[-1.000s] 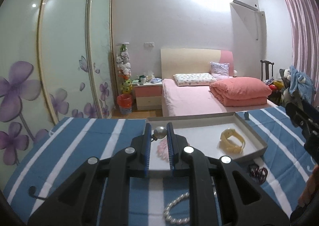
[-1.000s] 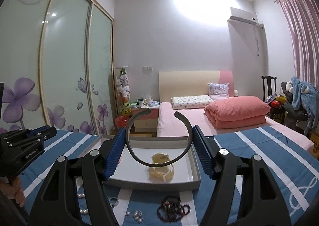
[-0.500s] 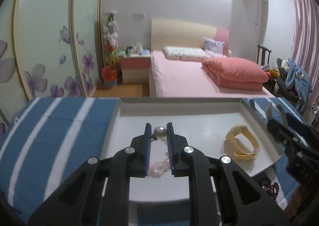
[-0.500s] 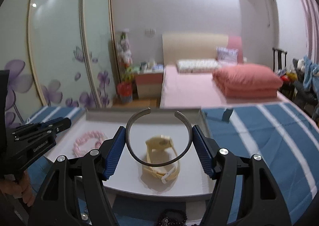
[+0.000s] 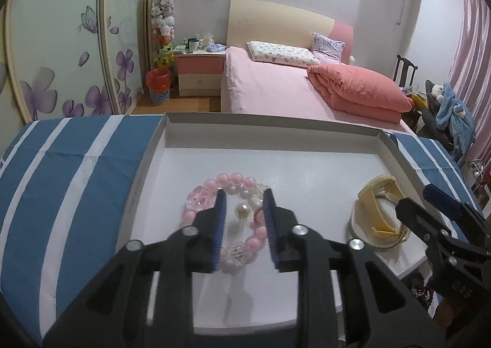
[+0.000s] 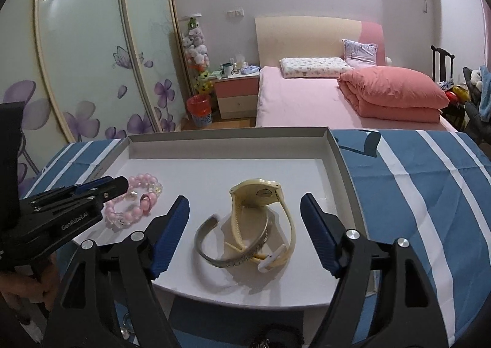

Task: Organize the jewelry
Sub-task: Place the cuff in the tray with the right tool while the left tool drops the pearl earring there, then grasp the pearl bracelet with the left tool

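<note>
A grey-white tray [image 5: 196, 124] [image 6: 340, 164] sits on the blue striped cloth. My left gripper [image 5: 244, 198] is open above the tray; a pearl piece [image 5: 241, 210] lies free between its fingers, inside the pink bead bracelet [image 5: 211, 187]. My right gripper [image 6: 244, 205] is wide open and empty; a silver open bangle [image 6: 214, 260] lies in the tray below it, partly under the yellow watch [image 6: 260, 194]. The watch [image 5: 380, 191] and right gripper [image 5: 429, 203] show at the right of the left wrist view. The bracelet [image 6: 135, 211] and left gripper [image 6: 118, 183] show at the left of the right wrist view.
A dark bead bracelet [image 5: 422, 294] lies on the cloth by the tray's near right corner. A pink bed [image 5: 276, 93], nightstand [image 5: 199, 71] and red bin [image 5: 158, 84] stand beyond the table. Sliding wardrobe doors [image 6: 92, 56] line the left.
My left gripper opened and dropped the pearl piece inside the pink bracelet. My right gripper opened wide and the silver bangle now lies in the tray by the watch.
</note>
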The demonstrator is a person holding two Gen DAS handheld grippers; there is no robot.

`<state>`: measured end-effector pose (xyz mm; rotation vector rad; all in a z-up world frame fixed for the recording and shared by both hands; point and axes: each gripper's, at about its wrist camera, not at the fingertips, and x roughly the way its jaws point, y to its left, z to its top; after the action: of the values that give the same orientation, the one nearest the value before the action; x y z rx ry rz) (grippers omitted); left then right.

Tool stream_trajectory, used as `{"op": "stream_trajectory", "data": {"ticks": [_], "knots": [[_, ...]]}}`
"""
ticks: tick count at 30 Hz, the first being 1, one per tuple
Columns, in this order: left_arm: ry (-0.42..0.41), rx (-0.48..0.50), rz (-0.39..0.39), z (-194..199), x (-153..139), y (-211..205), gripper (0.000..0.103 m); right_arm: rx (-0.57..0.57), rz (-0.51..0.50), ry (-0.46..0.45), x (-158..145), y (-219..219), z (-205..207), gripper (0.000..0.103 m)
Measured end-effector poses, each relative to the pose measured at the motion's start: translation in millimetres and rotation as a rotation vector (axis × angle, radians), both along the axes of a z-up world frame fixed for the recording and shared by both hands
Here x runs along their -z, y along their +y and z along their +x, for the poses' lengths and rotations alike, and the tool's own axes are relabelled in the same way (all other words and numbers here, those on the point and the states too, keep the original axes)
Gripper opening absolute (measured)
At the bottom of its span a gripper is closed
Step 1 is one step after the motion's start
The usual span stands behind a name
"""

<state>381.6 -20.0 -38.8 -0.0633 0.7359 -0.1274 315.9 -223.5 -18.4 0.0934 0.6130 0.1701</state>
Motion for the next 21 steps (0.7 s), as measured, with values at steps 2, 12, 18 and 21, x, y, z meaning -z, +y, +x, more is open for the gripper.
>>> {"op": "stream_trajectory", "data": {"ticks": [2,12,18,21], "knots": [[-0.007,-0.003,-0.008,-3.3,-4.4,2.8,0.027,0.001,0.008,-0.009,-4.2,-1.5,-6.5,0.075],[-0.056,-0.026,-0.005,-51.9,-27.6,33.9,0.027,0.009,0.036,-0.103,-32.3,-16.9,-47.6,0.075],[-0.065,-0.018,0.012,-105.5,-30.4,50.5,0.032,0.001,0.037,-0.146,-38.4,-17.5,-96.8,0.075],[-0.043,0.003,0.013,-128.6,-23.6,52.2,0.032,-0.002,0.044,-0.148,-35.7,-17.6,-119.4,0.075]]}}
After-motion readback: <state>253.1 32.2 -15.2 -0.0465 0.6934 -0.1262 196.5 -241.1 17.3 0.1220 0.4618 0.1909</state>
